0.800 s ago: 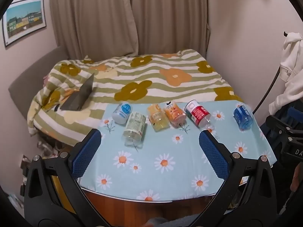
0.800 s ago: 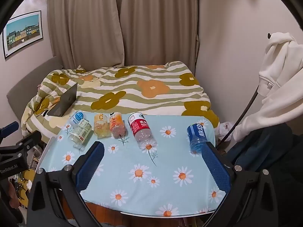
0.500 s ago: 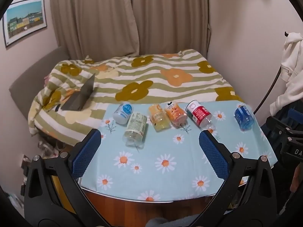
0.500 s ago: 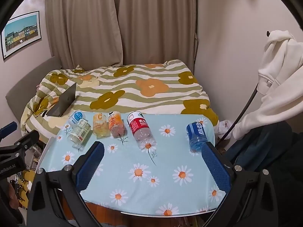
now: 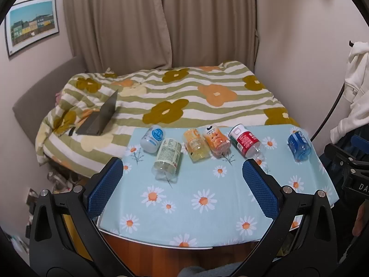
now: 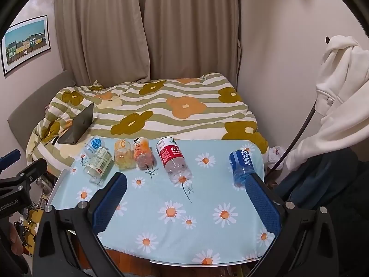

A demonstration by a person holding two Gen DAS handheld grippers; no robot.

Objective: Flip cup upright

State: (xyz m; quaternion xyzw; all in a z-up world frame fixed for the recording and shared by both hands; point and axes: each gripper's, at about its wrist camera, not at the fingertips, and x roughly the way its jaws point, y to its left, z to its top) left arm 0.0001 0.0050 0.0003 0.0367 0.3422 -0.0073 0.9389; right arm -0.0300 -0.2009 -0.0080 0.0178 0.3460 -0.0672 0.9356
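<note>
Your bench (image 5: 233,210) carries a light blue daisy-print cloth and stands against a bed (image 5: 184,97) with a striped, flowered cover; beige curtains (image 5: 161,23) hang behind it and a framed picture (image 5: 32,24) is on the left wall. A half-open laptop (image 5: 101,115) rests on the bed.

Six cups, cut from drink bottles, lie on their sides along the bench's far edge: white-and-blue (image 5: 152,138), pale green (image 5: 167,158), yellow (image 5: 196,146), orange (image 5: 215,139), red (image 5: 245,140), and a blue cup (image 5: 298,144) lying well apart on the right.

Your left tool (image 5: 182,184) is spread wide and holds nothing; your right tool (image 6: 184,198) likewise.

Only the right view shows the whole white garment (image 6: 341,106) hanging at the right, and the blue cup (image 6: 242,164) just beyond the right finger (image 6: 263,205).
</note>
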